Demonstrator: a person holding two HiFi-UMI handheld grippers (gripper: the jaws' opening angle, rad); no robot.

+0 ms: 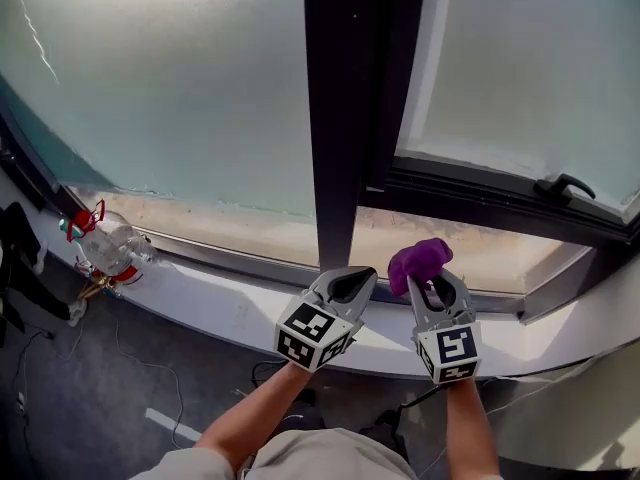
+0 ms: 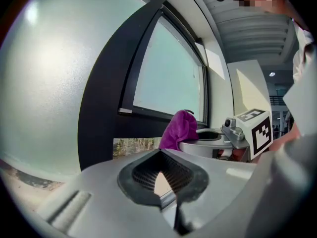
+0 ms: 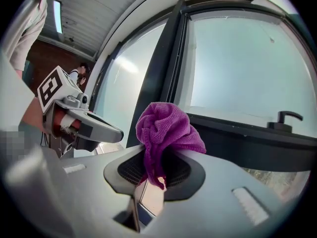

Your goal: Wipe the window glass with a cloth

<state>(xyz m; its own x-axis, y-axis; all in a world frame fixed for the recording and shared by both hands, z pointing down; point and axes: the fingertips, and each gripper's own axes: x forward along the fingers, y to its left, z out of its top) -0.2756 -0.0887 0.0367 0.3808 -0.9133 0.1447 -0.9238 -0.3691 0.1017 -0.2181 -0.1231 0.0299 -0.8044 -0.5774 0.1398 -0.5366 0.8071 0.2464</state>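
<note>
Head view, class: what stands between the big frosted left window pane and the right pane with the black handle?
A dark vertical window-frame post separates them, plain in the head view.

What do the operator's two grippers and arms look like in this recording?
The left gripper and right gripper are light grey moulded shells with dark ribbed pads. Each carries a white cube with black square markers. The forearms are bare, and a beige garment shows below.
</note>
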